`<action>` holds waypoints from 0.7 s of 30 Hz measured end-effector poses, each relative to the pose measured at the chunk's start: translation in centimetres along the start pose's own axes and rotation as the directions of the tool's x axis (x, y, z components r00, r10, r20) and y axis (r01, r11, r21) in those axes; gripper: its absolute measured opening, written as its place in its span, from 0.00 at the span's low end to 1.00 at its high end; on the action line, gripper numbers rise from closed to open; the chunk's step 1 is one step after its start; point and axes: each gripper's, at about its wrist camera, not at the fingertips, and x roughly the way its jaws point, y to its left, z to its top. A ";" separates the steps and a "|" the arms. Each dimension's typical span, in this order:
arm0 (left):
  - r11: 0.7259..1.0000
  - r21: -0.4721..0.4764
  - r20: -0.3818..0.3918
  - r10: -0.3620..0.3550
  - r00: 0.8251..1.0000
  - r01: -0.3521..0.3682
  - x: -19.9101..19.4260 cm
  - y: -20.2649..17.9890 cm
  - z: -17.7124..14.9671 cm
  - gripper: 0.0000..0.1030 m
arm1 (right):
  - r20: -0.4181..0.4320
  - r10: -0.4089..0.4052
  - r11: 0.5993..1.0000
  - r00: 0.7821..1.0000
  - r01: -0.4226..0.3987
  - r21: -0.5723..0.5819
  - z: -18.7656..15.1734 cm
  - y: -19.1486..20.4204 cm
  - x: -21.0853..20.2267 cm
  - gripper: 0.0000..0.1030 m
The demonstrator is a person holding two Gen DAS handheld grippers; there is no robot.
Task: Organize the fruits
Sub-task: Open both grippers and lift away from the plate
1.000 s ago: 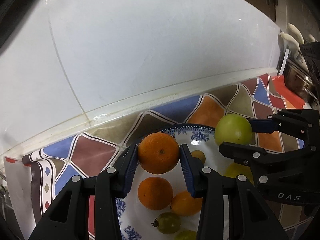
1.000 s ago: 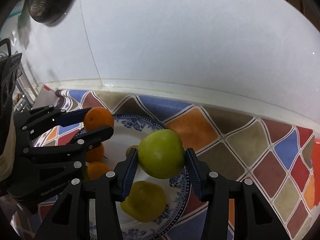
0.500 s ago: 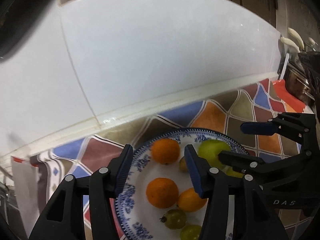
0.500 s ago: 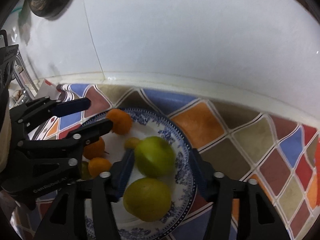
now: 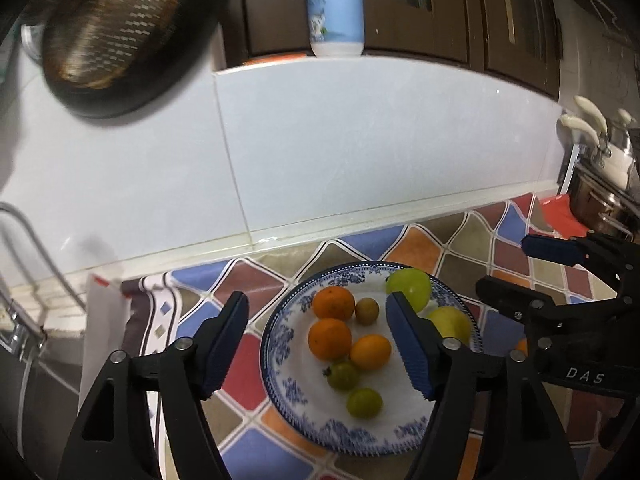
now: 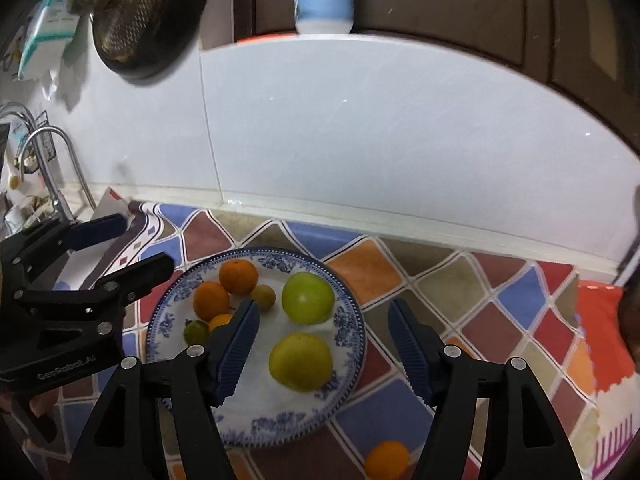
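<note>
A blue-patterned white plate [image 5: 282,372] [image 6: 344,344] sits on the tiled counter and holds several fruits. Among them are an orange [image 5: 333,303] [image 6: 238,276], a second orange [image 5: 329,339] and a green apple [image 6: 307,298] [image 5: 412,285]. A yellow-green fruit [image 6: 301,361] lies in front of the apple. My left gripper [image 5: 318,344] is open and empty above the plate's left half. My right gripper [image 6: 322,350] is open and empty above the plate's right half. One loose orange [image 6: 387,460] lies on the counter in front of the plate.
A white tiled wall [image 5: 360,152] rises behind the counter. A metal colander [image 5: 108,20] hangs at upper left and a blue bottle [image 5: 334,4] stands on the ledge. A faucet [image 6: 52,160] is at the left, pots [image 5: 600,184] at the right.
Both grippers opened, dropped the orange and the green apple onto the plate, and pulled back and up from it.
</note>
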 end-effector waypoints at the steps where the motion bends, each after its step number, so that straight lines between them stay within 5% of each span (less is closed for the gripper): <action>1: 1.000 -0.004 0.004 0.004 1.000 -0.004 -0.5 -0.1 -0.1 0.72 | 0.010 -0.008 1.000 1.000 0.008 0.003 -0.2 0.0 -0.7 0.68; 21: 0.997 -0.036 0.082 0.067 0.994 -0.065 -11.0 -2.4 -4.2 0.89 | 0.129 -0.057 0.998 0.990 0.055 0.019 -4.1 0.7 -11.0 0.74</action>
